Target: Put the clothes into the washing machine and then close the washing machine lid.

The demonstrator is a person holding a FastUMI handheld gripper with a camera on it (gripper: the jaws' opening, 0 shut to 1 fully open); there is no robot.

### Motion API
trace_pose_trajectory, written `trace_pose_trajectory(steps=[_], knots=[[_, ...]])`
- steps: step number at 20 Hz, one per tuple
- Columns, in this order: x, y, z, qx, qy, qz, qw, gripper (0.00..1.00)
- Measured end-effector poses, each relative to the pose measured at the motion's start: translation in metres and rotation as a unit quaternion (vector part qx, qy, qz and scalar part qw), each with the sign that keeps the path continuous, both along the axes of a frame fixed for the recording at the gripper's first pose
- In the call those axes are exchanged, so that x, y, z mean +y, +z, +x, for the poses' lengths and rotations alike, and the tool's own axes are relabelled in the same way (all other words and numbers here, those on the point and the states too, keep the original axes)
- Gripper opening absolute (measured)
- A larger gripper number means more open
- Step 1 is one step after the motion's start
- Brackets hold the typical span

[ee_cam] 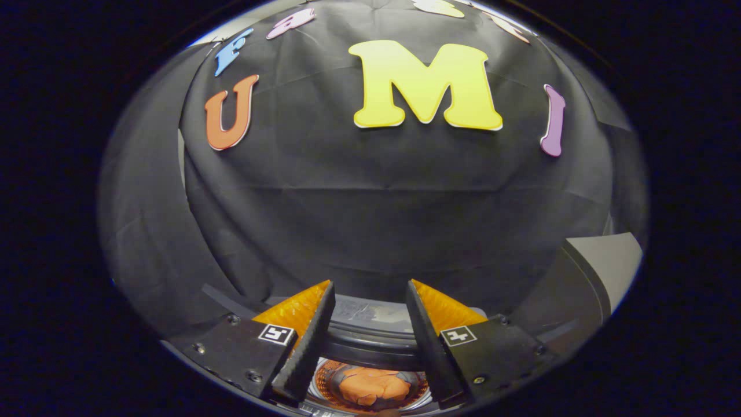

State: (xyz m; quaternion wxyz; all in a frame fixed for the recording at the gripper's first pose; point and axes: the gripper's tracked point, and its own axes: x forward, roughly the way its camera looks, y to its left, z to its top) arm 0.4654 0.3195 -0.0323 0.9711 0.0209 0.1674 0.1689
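Note:
An orange garment [370, 387] lies bunched at the bottom of the washing machine drum [370, 347], whose dark round rim curves between and just beyond my fingers. My gripper [370, 292] hangs above the drum opening, open, with nothing between its fingers. The raised lid [596, 272], grey with a dark edge, stands to the right of the right finger.
The booth's black cloth wall rises close behind the machine and wraps round to the left. A dark curved strip of the machine's top edge [223, 301] runs left of the left finger.

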Motion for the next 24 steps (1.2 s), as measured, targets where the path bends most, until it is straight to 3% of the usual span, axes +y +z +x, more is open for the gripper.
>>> trace_pose_trajectory(steps=[13,19,24], knots=[[-0.021,-0.125,-0.11,0.124,0.004,-0.039,0.992,0.77],[-0.057,-0.095,-0.172,0.092,0.019,-0.018,0.995,0.77],[-0.137,-0.05,-0.254,0.021,0.016,-0.008,1.0,0.77]])
